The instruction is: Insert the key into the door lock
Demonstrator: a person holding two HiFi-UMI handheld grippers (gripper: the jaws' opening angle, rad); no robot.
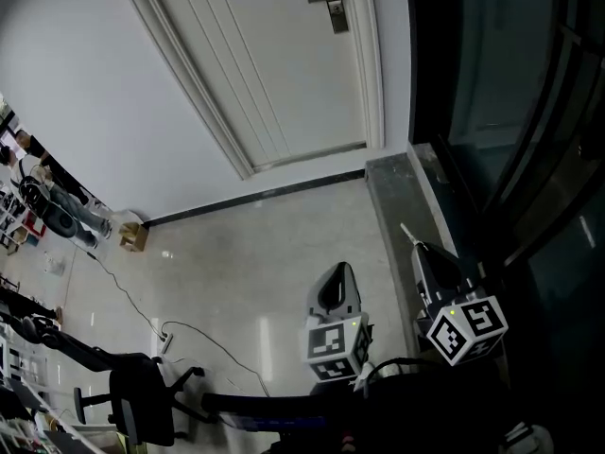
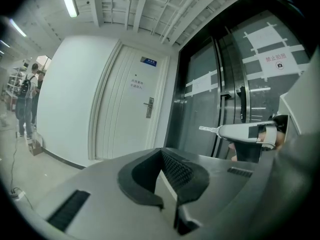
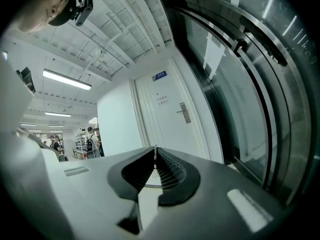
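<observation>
- My left gripper (image 1: 338, 277) hangs low over the pale tiled floor (image 1: 246, 263). In its own view the ribbed pads (image 2: 175, 171) meet at the tip with nothing between them.
- My right gripper (image 1: 419, 250) sits just beside the left one, next to the dark glass wall (image 1: 501, 112). Its jaws are pressed together on the key (image 1: 408, 232), whose thin metal blade sticks out past the fingertips.
- From the right gripper's view the key (image 3: 155, 151) shows edge-on as a narrow sliver pinched at the very tip of the pads.
- The left gripper's view catches the right gripper side-on, with the blade pointing toward the white door (image 2: 127, 109).
- The door lock (image 1: 332, 3), a metal plate with a lever handle, sits on the closed white door near the frame. It is well apart from both grippers, and the key is not in it.
- Seen along the right jaws, the lock lies above and to the right of the key tip.
- People (image 2: 25, 104) stand far off down the room to the left. A black office chair (image 1: 142, 400) and a cable (image 1: 132, 301) lie on the floor on that side.
</observation>
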